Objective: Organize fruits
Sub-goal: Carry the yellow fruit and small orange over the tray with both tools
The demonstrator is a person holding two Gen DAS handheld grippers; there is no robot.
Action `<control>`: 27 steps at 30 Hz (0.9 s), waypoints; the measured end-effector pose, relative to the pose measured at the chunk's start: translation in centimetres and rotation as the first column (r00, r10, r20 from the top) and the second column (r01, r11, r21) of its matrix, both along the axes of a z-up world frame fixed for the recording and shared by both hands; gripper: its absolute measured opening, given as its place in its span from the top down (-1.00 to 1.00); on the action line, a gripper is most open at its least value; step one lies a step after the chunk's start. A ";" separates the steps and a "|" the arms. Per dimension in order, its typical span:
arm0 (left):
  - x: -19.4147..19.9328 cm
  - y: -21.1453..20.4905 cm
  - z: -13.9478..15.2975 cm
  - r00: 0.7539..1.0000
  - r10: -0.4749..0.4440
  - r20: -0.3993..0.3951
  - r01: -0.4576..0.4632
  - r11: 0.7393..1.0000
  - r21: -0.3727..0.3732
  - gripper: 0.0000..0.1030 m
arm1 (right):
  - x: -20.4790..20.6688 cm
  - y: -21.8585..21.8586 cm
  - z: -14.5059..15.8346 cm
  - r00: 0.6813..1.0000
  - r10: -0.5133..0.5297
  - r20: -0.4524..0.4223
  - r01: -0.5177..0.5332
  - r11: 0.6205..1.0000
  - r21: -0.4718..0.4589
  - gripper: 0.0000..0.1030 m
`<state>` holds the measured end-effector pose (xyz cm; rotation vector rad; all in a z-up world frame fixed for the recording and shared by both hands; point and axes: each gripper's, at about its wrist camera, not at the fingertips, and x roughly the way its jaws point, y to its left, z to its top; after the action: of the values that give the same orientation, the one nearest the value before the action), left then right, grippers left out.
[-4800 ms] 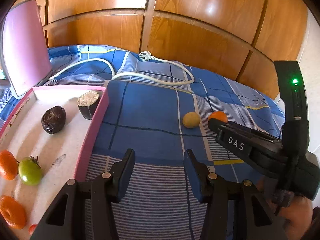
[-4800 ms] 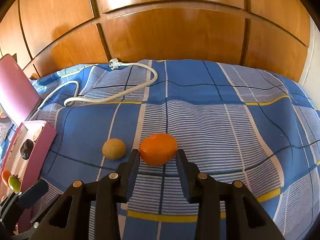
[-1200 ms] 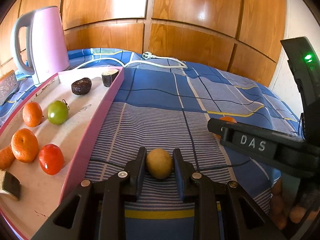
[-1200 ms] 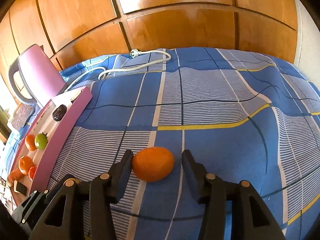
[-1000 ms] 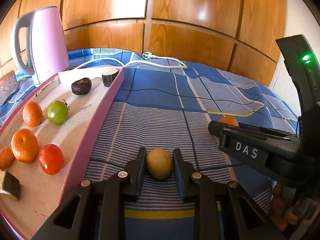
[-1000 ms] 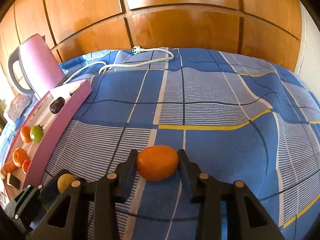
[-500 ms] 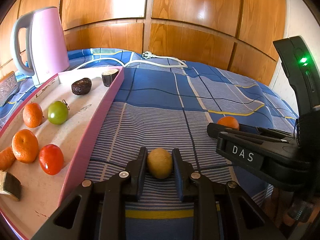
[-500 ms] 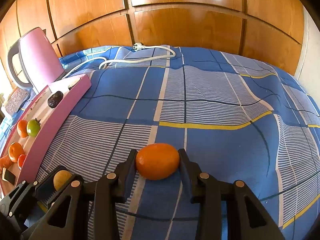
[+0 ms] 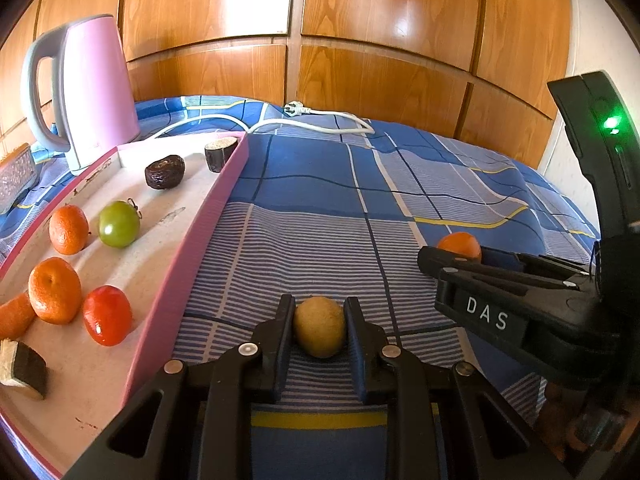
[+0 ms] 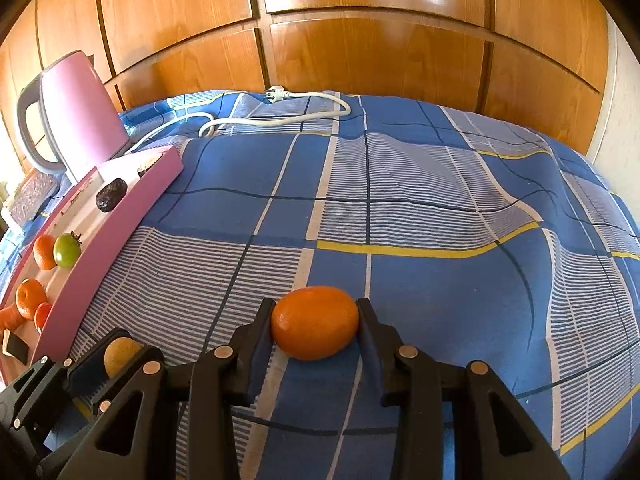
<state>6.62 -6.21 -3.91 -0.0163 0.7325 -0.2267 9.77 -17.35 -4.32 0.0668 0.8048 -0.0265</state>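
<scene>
— what does the left gripper (image 9: 320,330) hold?
— its fingers (image 9: 280,328) are pinching a small brownish-yellow fruit (image 9: 319,332), maybe a kiwi. the fruit is low over the blue checked bedcover (image 9: 320,200), just to the right of the pink tray (image 9: 192,256).
— and the right gripper (image 10: 316,322)?
— its fingers (image 10: 262,330) are pressed on both sides of an orange mandarin (image 10: 315,322), which sits on the bedcover, well apart from the tray.
— what is in the tray?
— two mandarins (image 9: 68,229), a green tomato (image 9: 119,223), a red tomato (image 9: 106,315), a dark wrinkled fruit (image 9: 164,171) and a dark cut piece (image 9: 219,155) in the far corner. a pink kettle (image 9: 92,92) stands behind the tray, and a white cable (image 9: 320,120) lies near the wooden wall.
</scene>
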 end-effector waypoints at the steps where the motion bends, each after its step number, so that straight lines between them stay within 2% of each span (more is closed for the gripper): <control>1: 0.0 0.0 0.0 1.000 0.000 -0.001 0.000 1.000 0.001 0.52 | -0.1 0.0 0.0 1.000 0.002 -0.001 -0.002 1.000 -0.005 0.22; 6: -0.5 0.1 0.1 1.000 -0.005 -0.005 0.005 1.000 0.004 0.52 | -0.8 0.5 0.0 1.000 0.016 -0.015 -0.016 0.999 -0.035 0.22; 15: -2.0 0.7 0.7 1.000 -0.013 -0.008 0.013 1.000 -0.003 0.53 | -2.7 0.5 0.1 0.999 0.006 -0.035 -0.006 1.000 -0.001 0.22; 27: -4.6 1.9 1.9 1.000 -0.005 0.029 0.005 1.000 0.002 0.53 | -4.8 1.4 0.0 1.000 0.012 -0.026 -0.012 1.000 -0.007 0.22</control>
<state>2.03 -4.33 -2.01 -0.0098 0.7041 -0.2304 4.95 -15.92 -4.28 0.0549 0.8313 -0.0188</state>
